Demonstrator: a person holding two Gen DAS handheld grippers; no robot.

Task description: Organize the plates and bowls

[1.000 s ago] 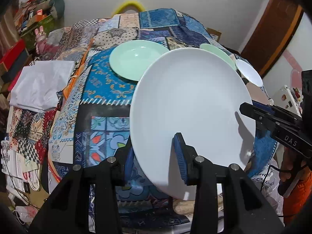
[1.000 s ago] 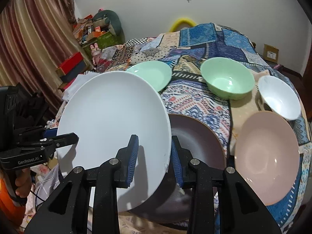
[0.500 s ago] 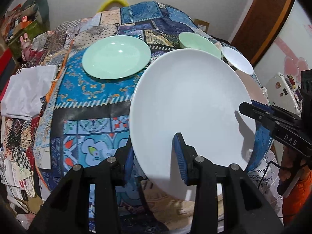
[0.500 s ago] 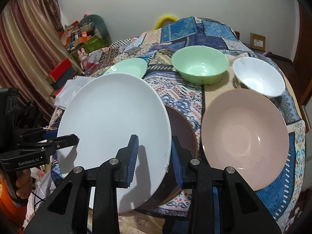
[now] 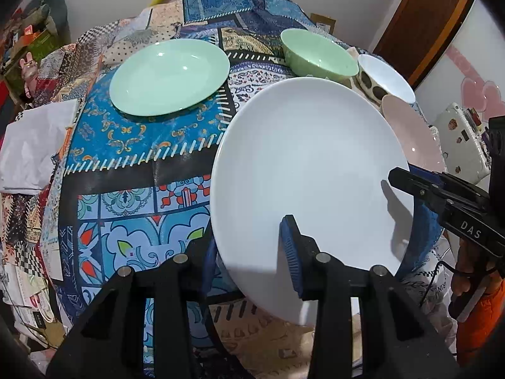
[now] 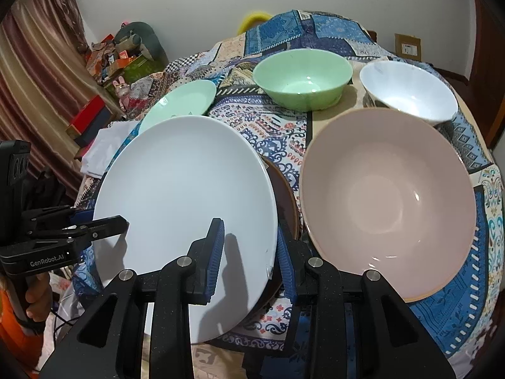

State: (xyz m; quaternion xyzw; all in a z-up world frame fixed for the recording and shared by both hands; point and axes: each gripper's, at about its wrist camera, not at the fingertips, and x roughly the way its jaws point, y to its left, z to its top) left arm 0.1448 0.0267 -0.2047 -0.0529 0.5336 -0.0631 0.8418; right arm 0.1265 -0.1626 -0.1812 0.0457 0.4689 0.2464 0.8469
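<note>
Both grippers hold a large white plate [image 5: 309, 164] [image 6: 183, 189] tilted above the near edge of the table. My left gripper [image 5: 249, 252] is shut on its near-left rim. My right gripper [image 6: 251, 255] is shut on the opposite rim, over a dark brown plate [image 6: 285, 195] that lies half hidden underneath. On the table stand a pink bowl [image 6: 388, 195], a green bowl [image 6: 303, 79], a white bowl [image 6: 407, 91] and a flat green plate [image 5: 169, 75].
A patchwork cloth [image 5: 132, 164] covers the table. Folded white fabric [image 5: 31, 145] lies off its left side, with boxes and toys [image 6: 120, 60] behind it. A white case [image 5: 457, 145] and a wooden door [image 5: 435, 15] are on the right.
Both grippers have carried the white plate forward and down over the table. The bowls and the green plate now look nearer. Neither grip has changed.
</note>
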